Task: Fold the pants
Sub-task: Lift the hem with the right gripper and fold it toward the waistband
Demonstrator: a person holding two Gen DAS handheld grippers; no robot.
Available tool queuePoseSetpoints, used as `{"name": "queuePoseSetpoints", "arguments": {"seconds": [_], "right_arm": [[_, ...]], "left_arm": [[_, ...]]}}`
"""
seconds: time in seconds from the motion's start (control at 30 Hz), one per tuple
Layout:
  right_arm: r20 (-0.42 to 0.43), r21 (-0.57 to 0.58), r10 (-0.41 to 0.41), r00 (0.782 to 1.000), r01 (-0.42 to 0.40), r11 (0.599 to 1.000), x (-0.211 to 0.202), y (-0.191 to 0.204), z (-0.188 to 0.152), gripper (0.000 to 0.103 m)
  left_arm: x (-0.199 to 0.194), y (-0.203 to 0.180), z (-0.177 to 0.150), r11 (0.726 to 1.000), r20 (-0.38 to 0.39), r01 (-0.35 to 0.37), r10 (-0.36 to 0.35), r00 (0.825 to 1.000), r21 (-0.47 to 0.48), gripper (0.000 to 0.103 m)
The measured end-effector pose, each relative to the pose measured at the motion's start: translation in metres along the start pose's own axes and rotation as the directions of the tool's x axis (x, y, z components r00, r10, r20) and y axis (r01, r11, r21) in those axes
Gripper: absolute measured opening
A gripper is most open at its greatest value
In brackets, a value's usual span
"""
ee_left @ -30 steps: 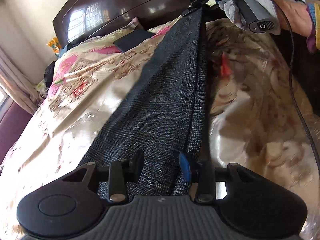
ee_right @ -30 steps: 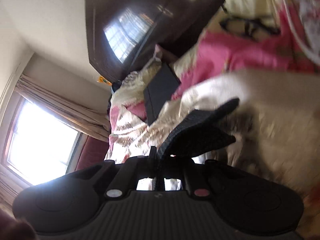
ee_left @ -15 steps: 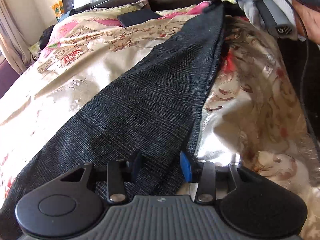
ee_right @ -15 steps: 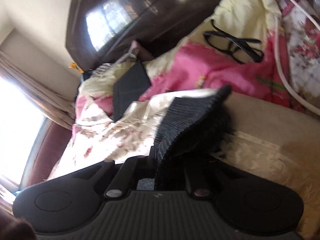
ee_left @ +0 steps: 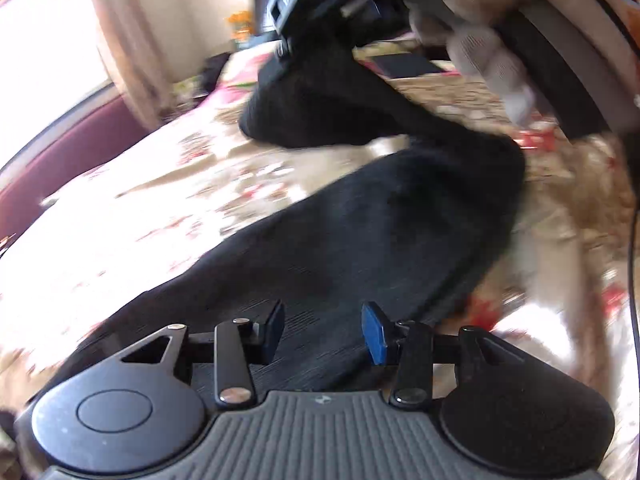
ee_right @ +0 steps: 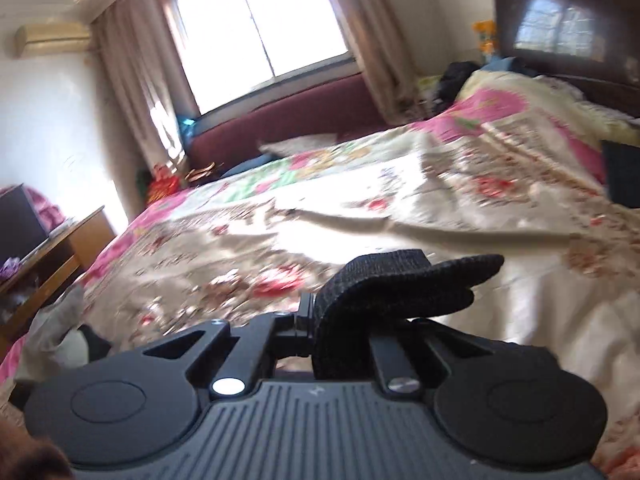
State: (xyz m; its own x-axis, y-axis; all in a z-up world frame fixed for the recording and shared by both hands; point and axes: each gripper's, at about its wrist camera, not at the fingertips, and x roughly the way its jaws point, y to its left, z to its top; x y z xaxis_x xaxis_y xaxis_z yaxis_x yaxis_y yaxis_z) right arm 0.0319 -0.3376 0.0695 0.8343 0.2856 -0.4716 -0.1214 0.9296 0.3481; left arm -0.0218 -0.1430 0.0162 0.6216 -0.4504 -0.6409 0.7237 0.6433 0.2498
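Note:
Dark grey pants (ee_left: 360,232) lie on a floral bedspread (ee_left: 160,208), running from under my left gripper (ee_left: 322,330) up to my right gripper (ee_left: 304,46). The left gripper's jaws stand apart with the cloth lying between and under them. The right gripper is shut on the far end of the pants (ee_right: 384,292), held above the bed so the cloth bends back over itself. In the right wrist view the pinched hem sticks out past the right gripper (ee_right: 340,328).
A dark flat object (ee_left: 404,65) lies on the bed near the dark headboard (ee_right: 568,32). A maroon window bench (ee_right: 288,120) runs along the far side. A wooden desk (ee_right: 52,248) stands at the left. A black cable (ee_left: 634,264) hangs at the right.
My right gripper has swung the pants' far end back toward the left gripper, doubling the cloth over. Both views have turned toward the window. The left gripper stays on the near end.

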Motion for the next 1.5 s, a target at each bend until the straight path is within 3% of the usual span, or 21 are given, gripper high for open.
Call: {"name": "queuePoseSetpoints", "arguments": {"seconds": [0.1,0.2,0.3,0.47,0.63,0.83,0.93,1.1,1.37,1.5], "right_arm": [[-0.073,-0.054,0.081,0.994,-0.085,0.995,0.040,0.058,-0.022,0.007],[-0.115,-0.103,0.114,0.987,-0.126,0.987,0.064,0.103,-0.039,0.007],[-0.129,-0.137,0.113,0.985,-0.131,0.982,0.074,0.128,-0.041,0.007],[-0.075,-0.224,0.115,0.991,-0.129,0.966,0.074,0.163,-0.032,0.007],[-0.188,-0.353,0.145,0.972,-0.204,0.913,0.100,0.202,-0.067,0.007],[-0.189,-0.551,0.069,0.980,-0.164,0.818,0.108,0.228,-0.103,0.009],[-0.151,-0.660,0.037,0.988,-0.129,0.740,0.102,0.239,-0.113,0.012],[-0.146,-0.647,0.050,0.988,-0.134,0.751,0.102,0.240,-0.107,0.014],[-0.102,-0.706,0.033,0.994,-0.096,0.702,0.100,0.234,-0.101,0.006],[-0.056,-0.671,0.016,0.998,-0.050,0.739,0.092,0.216,-0.068,0.006]], "left_arm": [[-0.010,0.038,-0.026,0.992,-0.046,-0.116,0.114,0.992,-0.057,0.057],[-0.020,0.063,-0.050,0.977,-0.073,-0.179,0.171,0.982,-0.115,0.060],[-0.034,0.079,-0.065,0.962,-0.042,-0.187,0.182,0.982,-0.201,0.063],[-0.035,0.089,-0.076,0.942,-0.036,-0.218,0.216,0.976,-0.253,0.063],[-0.046,0.108,-0.094,0.914,-0.037,-0.186,0.185,0.982,-0.361,0.063],[-0.052,0.111,-0.103,0.908,-0.046,-0.190,0.186,0.981,-0.374,0.064],[-0.051,0.113,-0.100,0.907,-0.041,-0.187,0.186,0.982,-0.378,0.064],[-0.058,0.111,-0.106,0.902,-0.031,-0.187,0.190,0.981,-0.389,0.065],[-0.060,0.110,-0.104,0.898,-0.018,-0.207,0.217,0.976,-0.389,0.065],[-0.062,0.106,-0.098,0.904,0.014,-0.216,0.238,0.971,-0.369,0.065]]}}
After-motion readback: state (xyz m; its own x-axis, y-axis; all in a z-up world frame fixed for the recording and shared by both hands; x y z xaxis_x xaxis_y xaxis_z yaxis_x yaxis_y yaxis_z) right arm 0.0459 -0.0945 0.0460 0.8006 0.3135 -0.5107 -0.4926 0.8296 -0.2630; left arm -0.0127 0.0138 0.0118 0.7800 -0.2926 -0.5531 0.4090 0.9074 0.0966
